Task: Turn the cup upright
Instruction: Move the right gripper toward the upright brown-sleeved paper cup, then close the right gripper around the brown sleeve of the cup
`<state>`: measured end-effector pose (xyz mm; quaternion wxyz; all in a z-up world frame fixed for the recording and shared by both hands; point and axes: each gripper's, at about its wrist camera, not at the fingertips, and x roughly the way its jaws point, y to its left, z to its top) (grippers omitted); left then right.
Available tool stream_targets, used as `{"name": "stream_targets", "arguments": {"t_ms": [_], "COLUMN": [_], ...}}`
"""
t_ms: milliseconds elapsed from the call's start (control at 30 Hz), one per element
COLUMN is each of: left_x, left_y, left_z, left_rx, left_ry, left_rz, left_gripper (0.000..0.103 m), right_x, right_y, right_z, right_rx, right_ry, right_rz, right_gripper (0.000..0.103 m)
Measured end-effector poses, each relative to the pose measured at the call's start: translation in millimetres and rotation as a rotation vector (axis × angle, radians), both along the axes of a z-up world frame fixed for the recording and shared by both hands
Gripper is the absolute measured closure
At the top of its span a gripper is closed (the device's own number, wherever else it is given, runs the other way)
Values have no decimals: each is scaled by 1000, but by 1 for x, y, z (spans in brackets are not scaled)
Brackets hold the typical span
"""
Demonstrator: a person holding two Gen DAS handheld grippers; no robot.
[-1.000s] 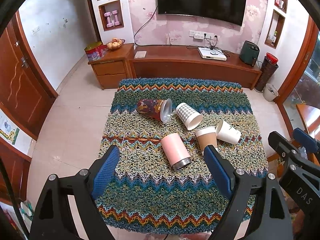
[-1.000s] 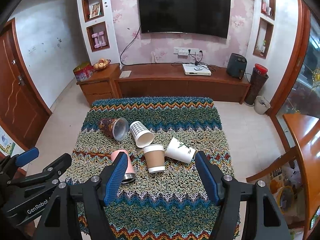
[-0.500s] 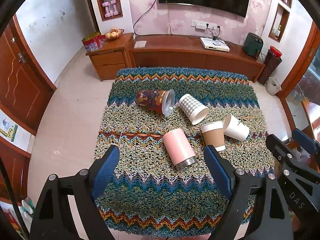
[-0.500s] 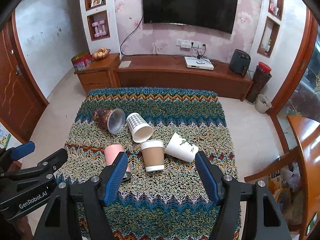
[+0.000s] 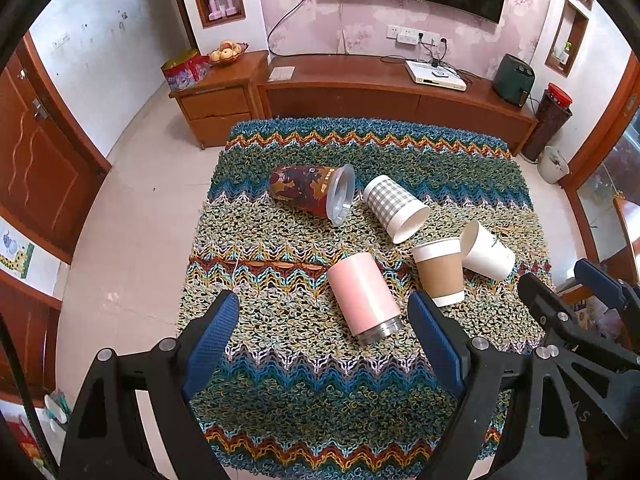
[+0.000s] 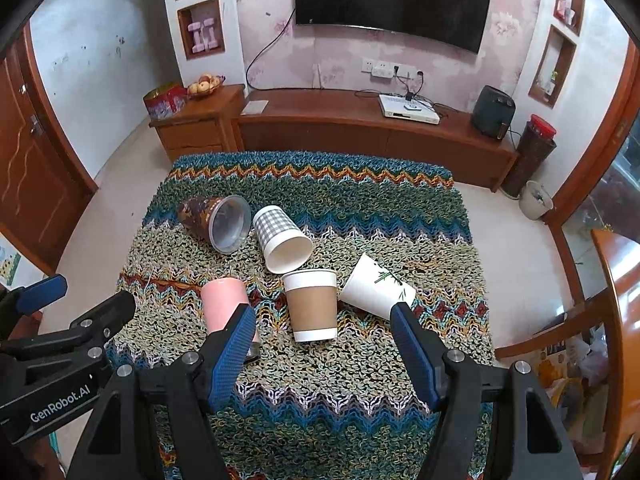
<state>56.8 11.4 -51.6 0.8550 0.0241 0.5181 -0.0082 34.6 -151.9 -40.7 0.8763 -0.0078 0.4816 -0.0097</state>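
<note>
Left hand-held gripper (image 5: 322,342), right hand-held gripper (image 6: 322,354): black frames, ribbed blue pads (image 6: 234,354), silver screws, white "GenRobot.AI" lettering.

Five tipped cups (image 5: 362,294) (pink one nearest) clustered on the woven cloth (image 5: 320,380)

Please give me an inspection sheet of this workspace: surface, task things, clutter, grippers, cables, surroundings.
Surface: zigzag cloth covers the table.
Job's things: pink cup, patterned cup, checked cup and white cup lie on their sides; brown cup seems to stand rim down.
Clutter: nothing seen on the cloth.
Grippers: left gripper and right gripper open, above the near edge, holding nothing.
Cables: wires at the wall sockets.
Surroundings: TV, wooden cabinet, fruit bowl.
</note>
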Motion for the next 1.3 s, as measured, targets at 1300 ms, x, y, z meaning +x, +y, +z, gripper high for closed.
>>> {"name": "stream_targets", "arguments": {"t_ms": [1300], "left_x": [28], "left_y": [26], "left_z": [-103], "left_rx": [0], "left_ry": [156], "left_rz": [89], "left_gripper": [15], "right_x": [105], "right_y": [21], "right_z": [-160], "right_rx": [-17], "right_ry": [318], "right_rz": [112], "right_gripper": [33]}}
